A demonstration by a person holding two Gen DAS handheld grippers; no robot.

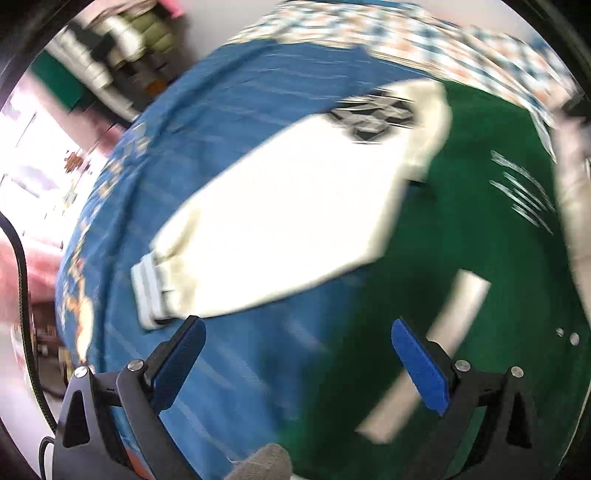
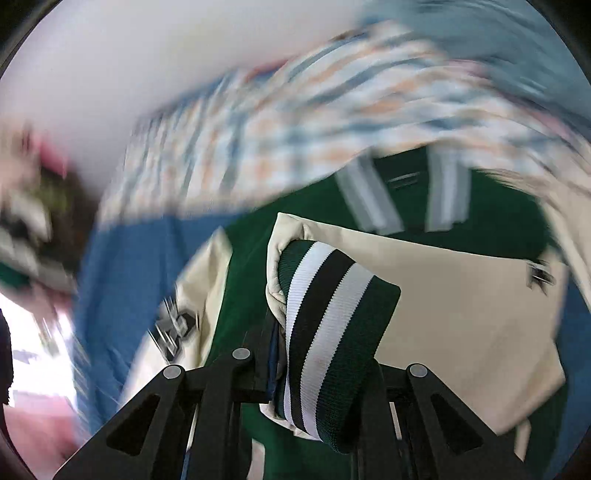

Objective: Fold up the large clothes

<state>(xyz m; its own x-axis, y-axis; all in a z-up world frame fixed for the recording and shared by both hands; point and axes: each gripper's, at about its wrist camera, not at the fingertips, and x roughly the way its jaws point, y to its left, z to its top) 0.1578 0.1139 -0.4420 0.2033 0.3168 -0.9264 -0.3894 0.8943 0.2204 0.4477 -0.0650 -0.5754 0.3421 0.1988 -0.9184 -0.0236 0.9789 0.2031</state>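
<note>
A green varsity jacket (image 1: 461, 236) with cream sleeves lies spread on a blue bedsheet (image 1: 258, 92). Its cream left sleeve (image 1: 280, 221) stretches out flat, with a striped cuff (image 1: 151, 291) at the end. My left gripper (image 1: 299, 354) is open and empty, above the sheet just short of that cuff. In the right wrist view my right gripper (image 2: 317, 354) is shut on the other sleeve's green, white and black striped cuff (image 2: 325, 314) and holds the cream sleeve (image 2: 461, 314) over the jacket's green body (image 2: 491, 214).
A checked blanket (image 1: 424, 33) lies along the far side of the bed, also in the right wrist view (image 2: 295, 122). Cluttered shelves (image 1: 110, 62) and pink furnishings stand past the bed's left edge. Both views are motion-blurred.
</note>
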